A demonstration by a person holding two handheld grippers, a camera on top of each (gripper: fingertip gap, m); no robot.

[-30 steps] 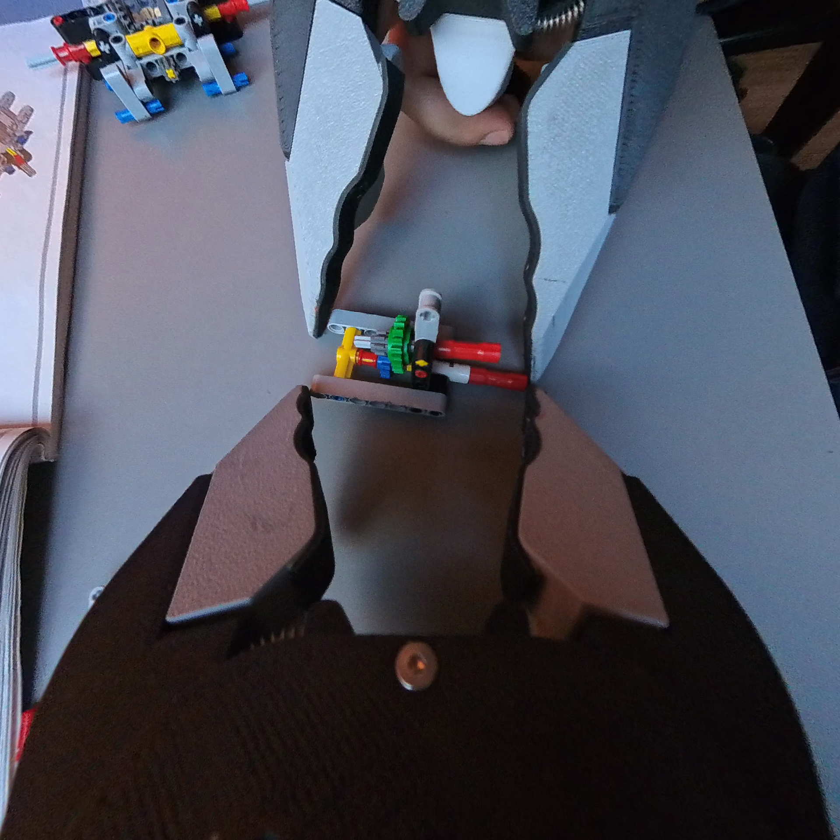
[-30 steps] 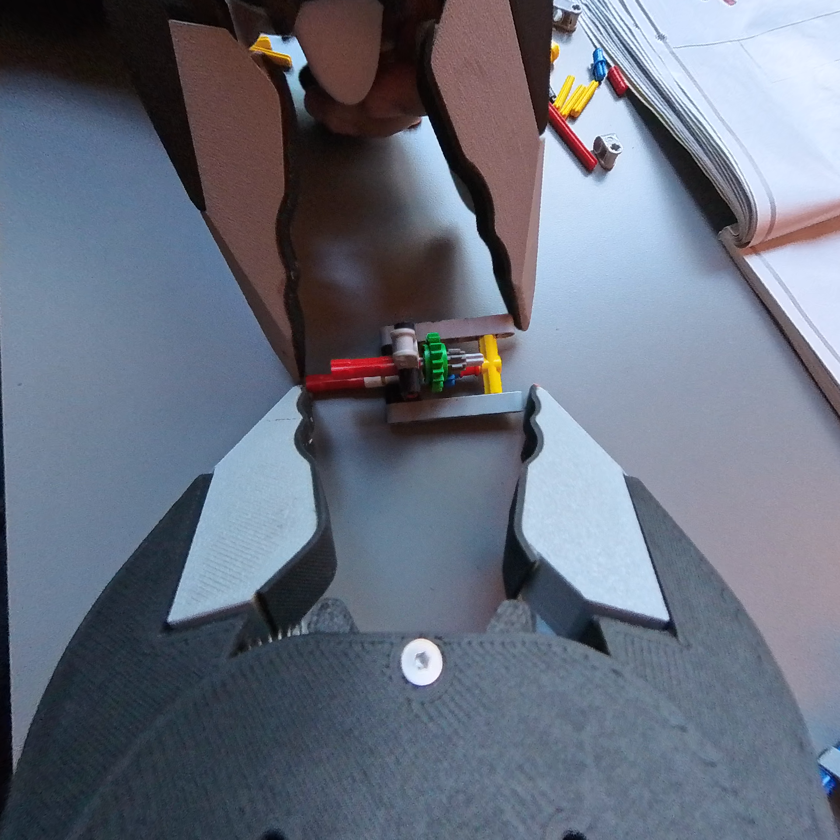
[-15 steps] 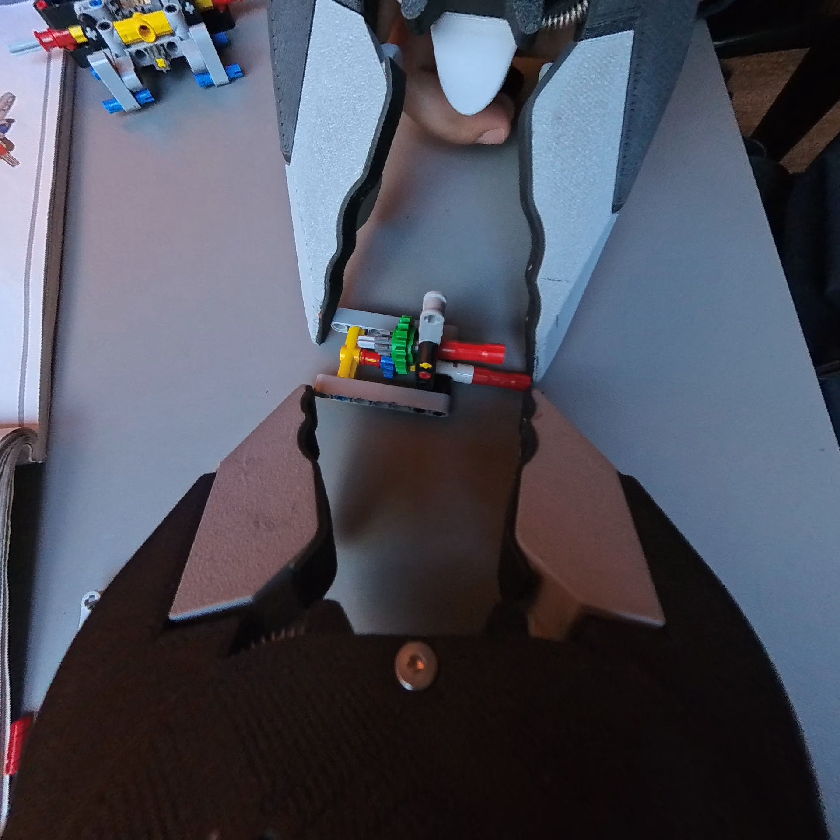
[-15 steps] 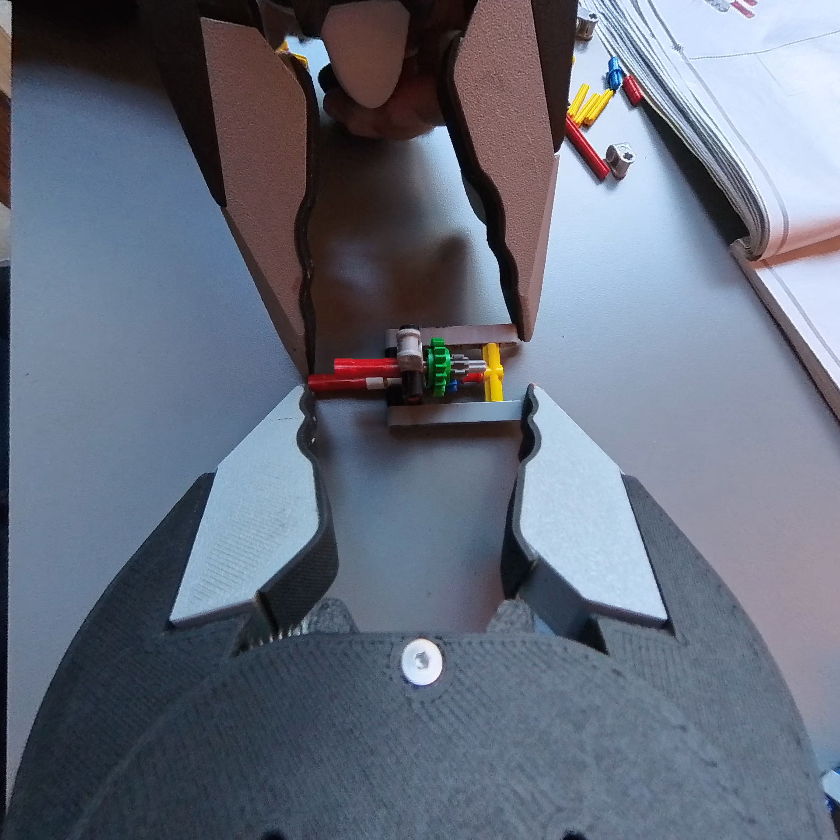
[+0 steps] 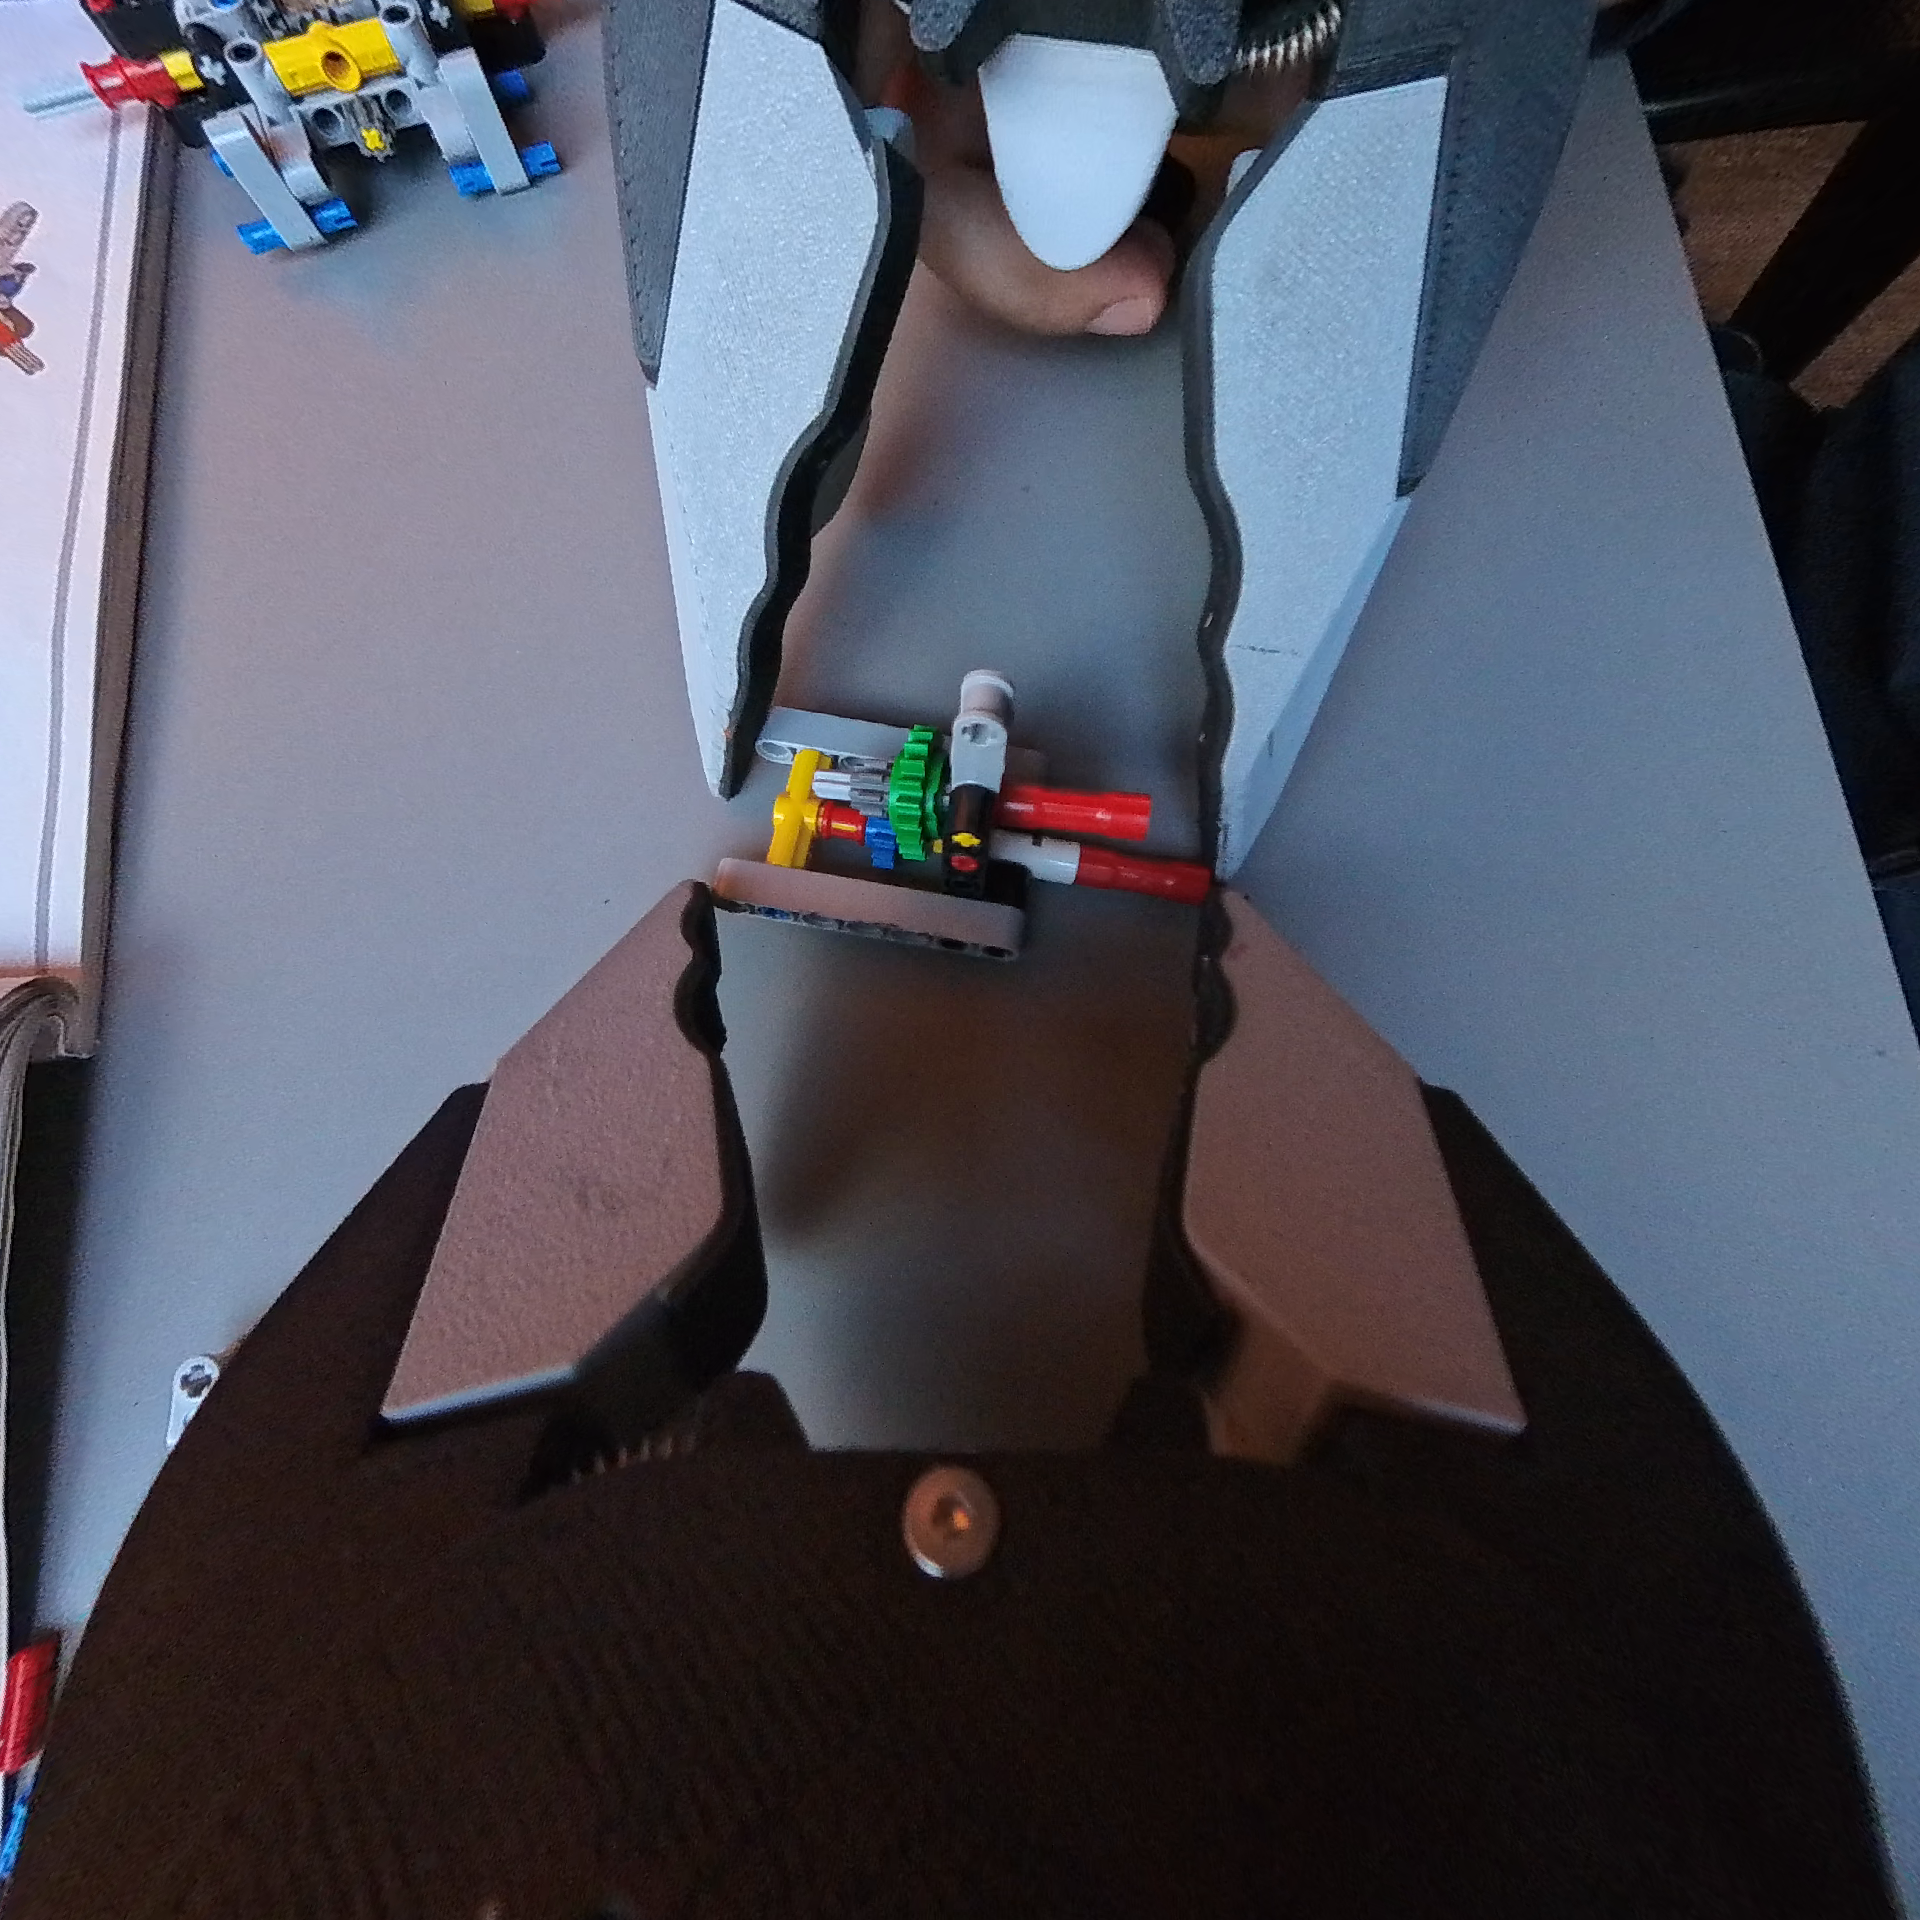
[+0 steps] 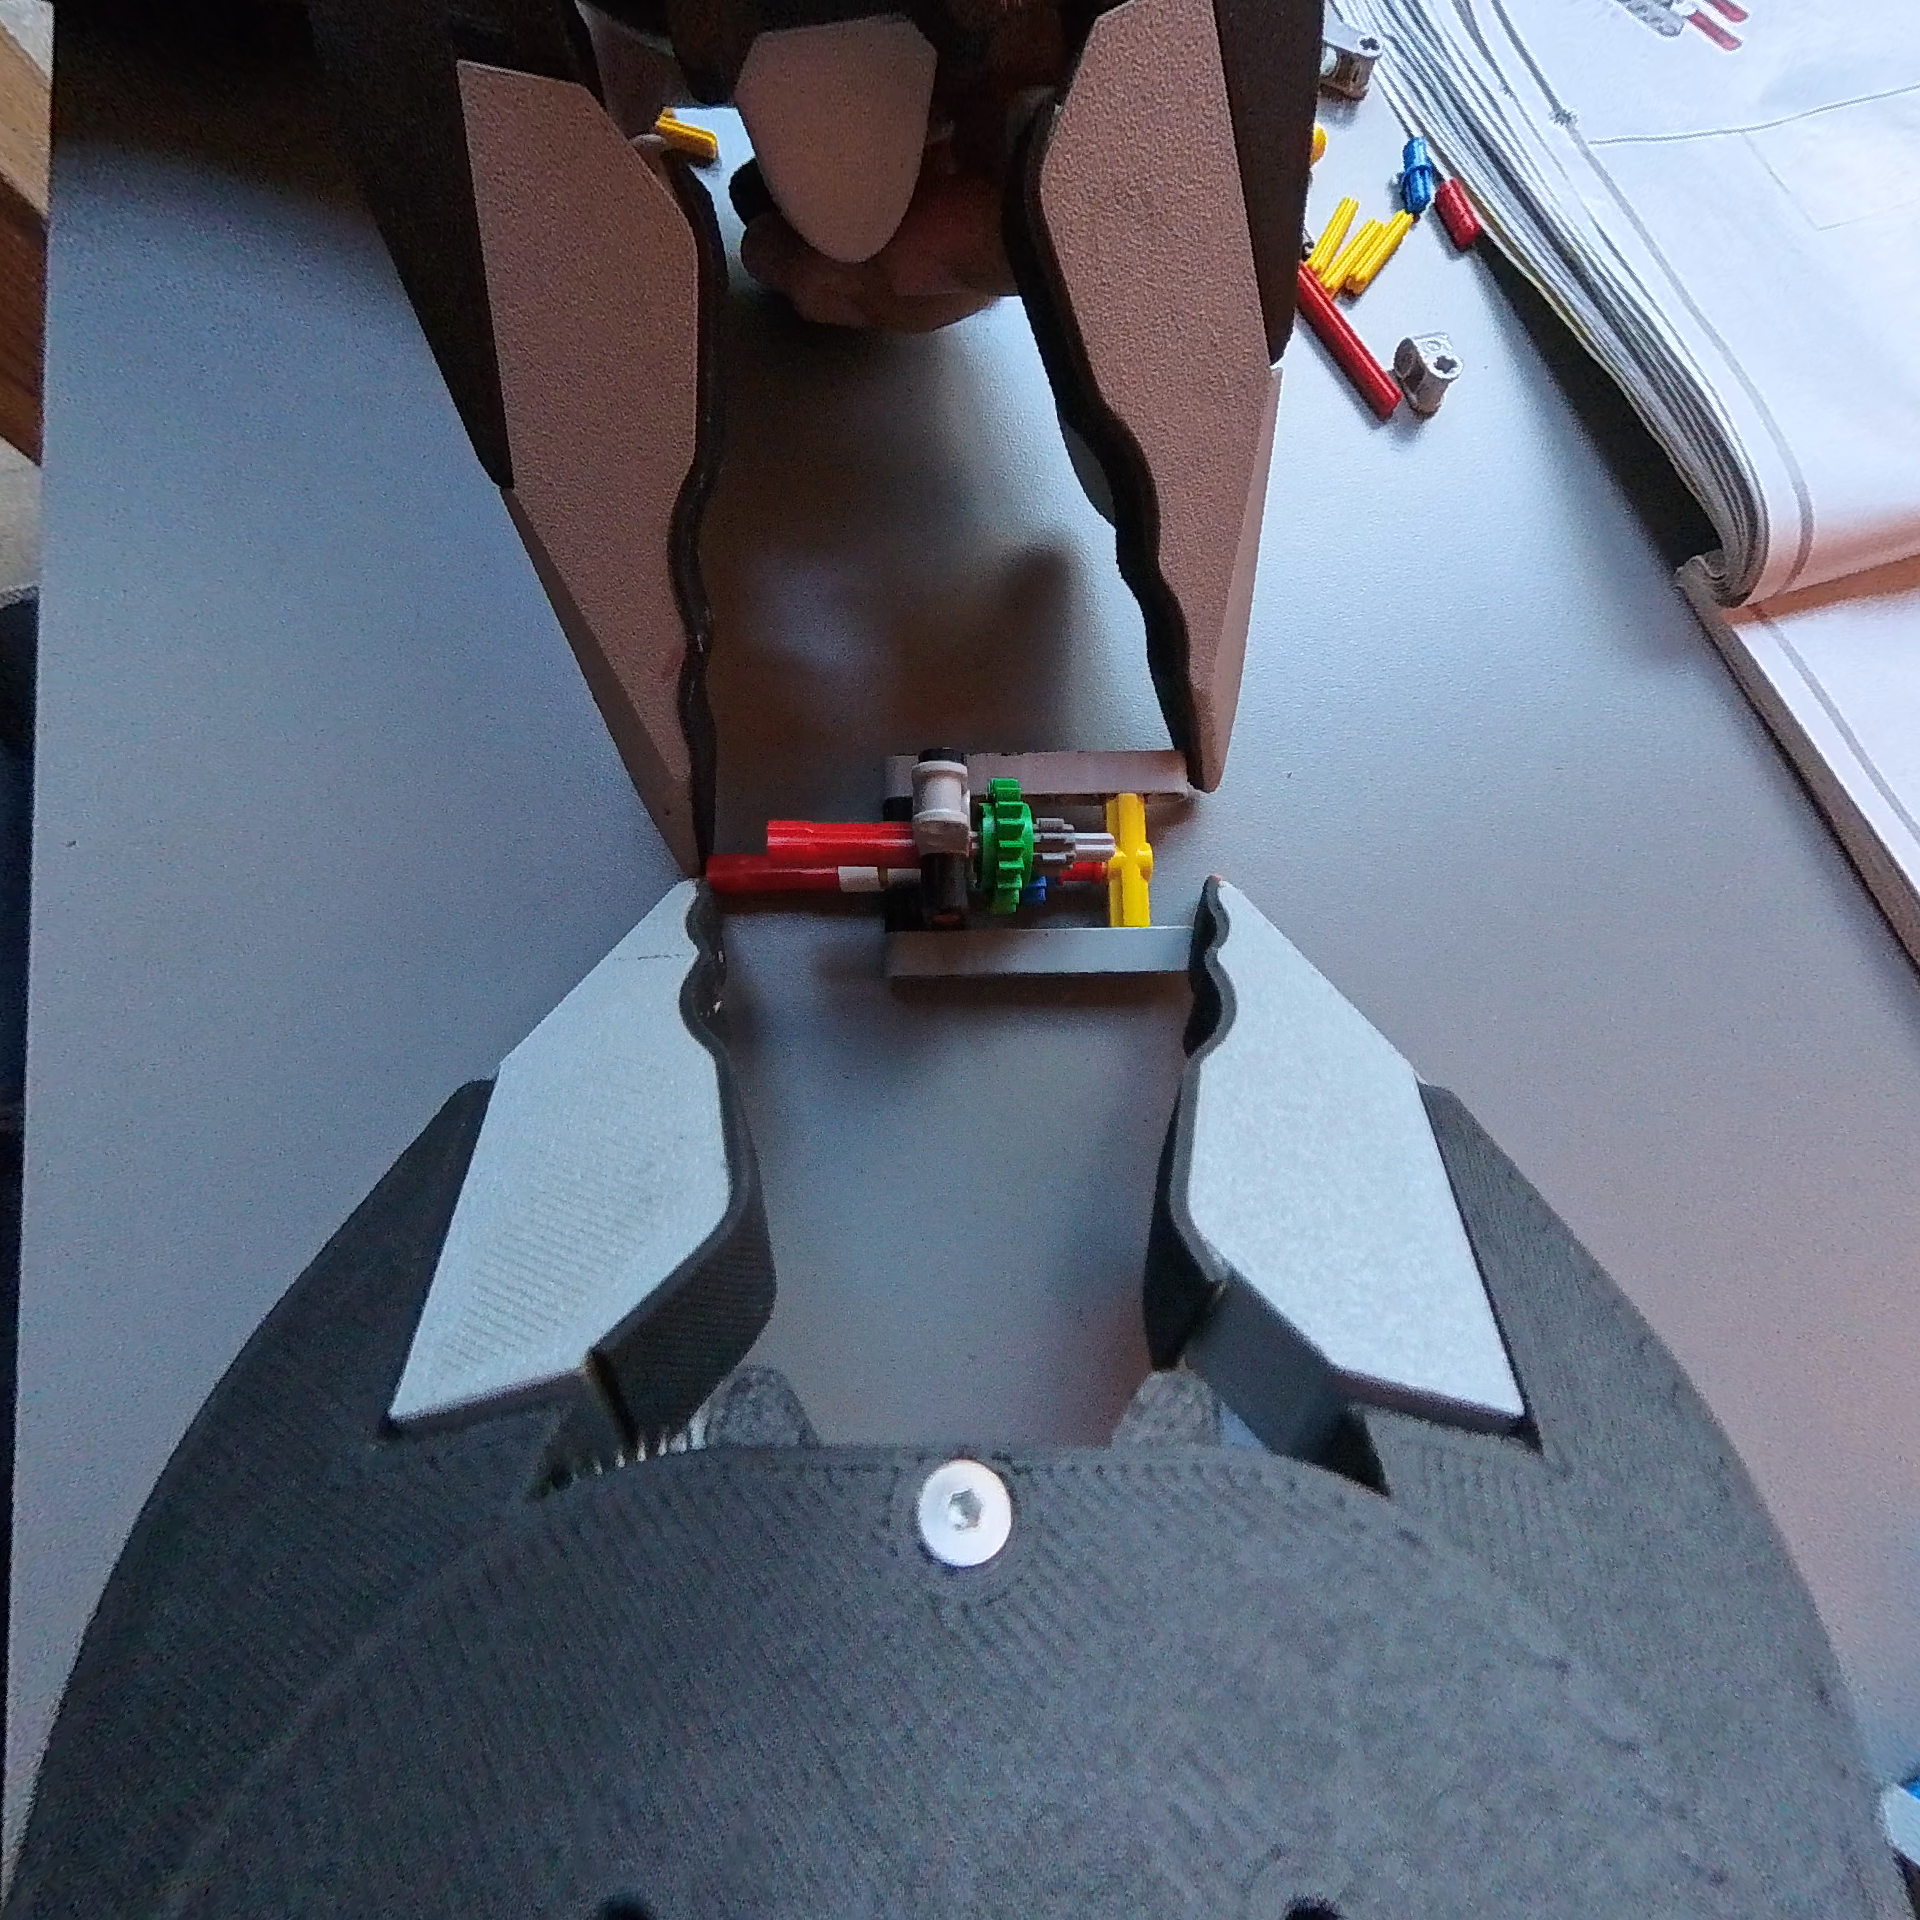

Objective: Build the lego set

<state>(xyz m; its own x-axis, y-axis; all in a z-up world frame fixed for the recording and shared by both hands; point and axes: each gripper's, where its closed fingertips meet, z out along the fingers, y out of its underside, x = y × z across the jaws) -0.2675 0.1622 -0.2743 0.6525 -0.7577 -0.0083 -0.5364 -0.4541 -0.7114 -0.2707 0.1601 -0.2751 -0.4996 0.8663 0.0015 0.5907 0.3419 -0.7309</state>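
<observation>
Left claw (image 5: 956,894), right claw (image 6: 951,883) wide open around gear assembly (image 5: 914,821)

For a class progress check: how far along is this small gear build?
Done: green gear, red axles and yellow piece sit between two grey beams. In hand: nothing; left gripper and right gripper, both open, flank it on the table. Left: perhaps the loose pieces beside the booklet.

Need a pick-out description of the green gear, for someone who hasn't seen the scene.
On the grey table, two open grippers face each other around a small brick assembly. The green gear stands upright mid-assembly, between the yellow cross piece and red axles: the only green, toothed part.
</observation>
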